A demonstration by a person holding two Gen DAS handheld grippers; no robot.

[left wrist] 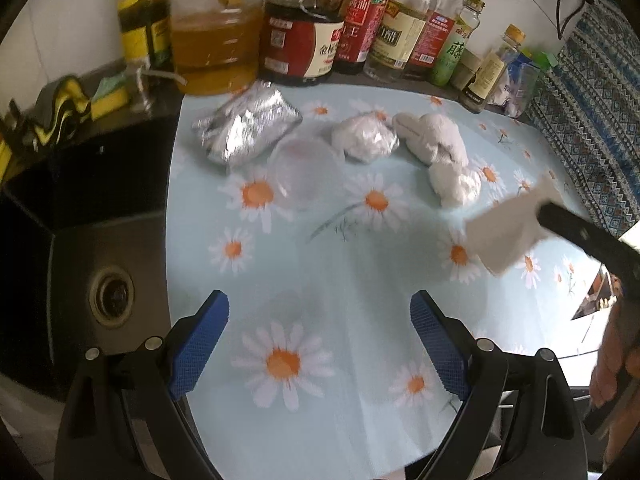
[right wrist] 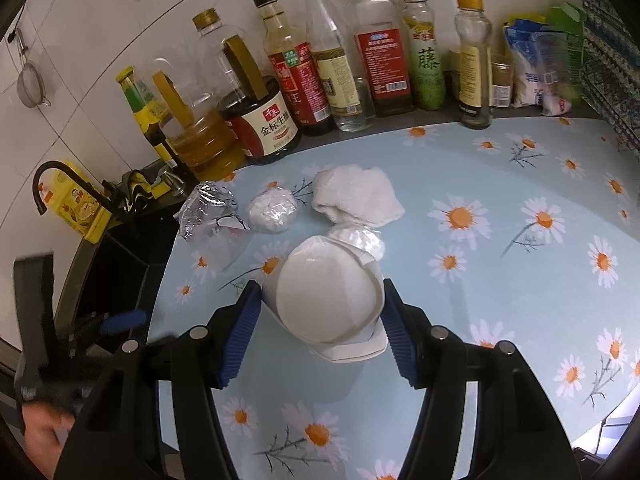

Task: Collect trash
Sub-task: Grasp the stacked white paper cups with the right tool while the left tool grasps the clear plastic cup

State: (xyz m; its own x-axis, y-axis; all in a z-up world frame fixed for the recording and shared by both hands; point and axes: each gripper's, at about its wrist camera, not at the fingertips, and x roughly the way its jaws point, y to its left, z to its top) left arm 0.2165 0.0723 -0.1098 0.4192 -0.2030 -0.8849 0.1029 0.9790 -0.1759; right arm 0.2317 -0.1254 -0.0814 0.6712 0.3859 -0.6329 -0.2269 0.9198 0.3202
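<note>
My right gripper (right wrist: pixel 320 308) is shut on a white paper cup (right wrist: pixel 328 304), held above the daisy-print tablecloth (right wrist: pixel 500 300); the cup (left wrist: pixel 504 232) also shows at the right of the left wrist view. My left gripper (left wrist: pixel 320 340) is open and empty over the tablecloth (left wrist: pixel 320 248) near its front edge. Further back lie crumpled silver foil (left wrist: pixel 244 128), a clear plastic cup (left wrist: pixel 306 168) on its side, a bagged white wad (left wrist: pixel 364 138), a white cloth (left wrist: pixel 434 136) and a white paper ball (left wrist: pixel 454 182). The same trash lies beyond the cup in the right wrist view: foil (right wrist: pixel 206 208), wad (right wrist: pixel 272 210), cloth (right wrist: pixel 356 196).
A row of oil and sauce bottles (left wrist: pixel 304 36) stands along the back wall (right wrist: pixel 340 64). A dark sink (left wrist: pixel 108 292) with a drain lies left of the cloth, with sponges (left wrist: pixel 108 96) behind it. A patterned fabric (left wrist: pixel 592 112) hangs at the right.
</note>
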